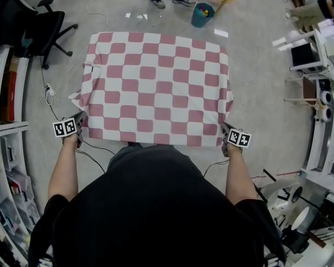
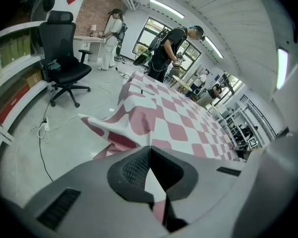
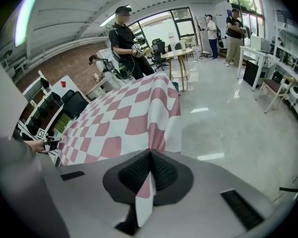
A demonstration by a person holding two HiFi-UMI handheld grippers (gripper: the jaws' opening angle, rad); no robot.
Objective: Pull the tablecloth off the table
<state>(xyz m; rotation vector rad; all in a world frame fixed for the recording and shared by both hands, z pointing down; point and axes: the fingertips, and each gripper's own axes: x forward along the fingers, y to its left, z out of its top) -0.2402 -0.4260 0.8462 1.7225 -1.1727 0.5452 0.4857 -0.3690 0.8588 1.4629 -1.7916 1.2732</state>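
Over floor (image 1: 261, 77), left claw (image 1: 82, 119) and right claw (image 1: 225, 128) clamp tablecloth (image 1: 156, 88) corners

A black office chair (image 1: 49, 26) and a teal bucket (image 1: 201, 15)

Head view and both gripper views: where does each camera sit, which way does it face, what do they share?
Head view: on the head, steeply down at the tablecloth; torso, forearms, left gripper, right gripper.
Left gripper view: behind its jaws, shut on the tablecloth, facing past an office chair.
Right gripper view: likewise, shut on the other near corner.
Shared: the tablecloth.
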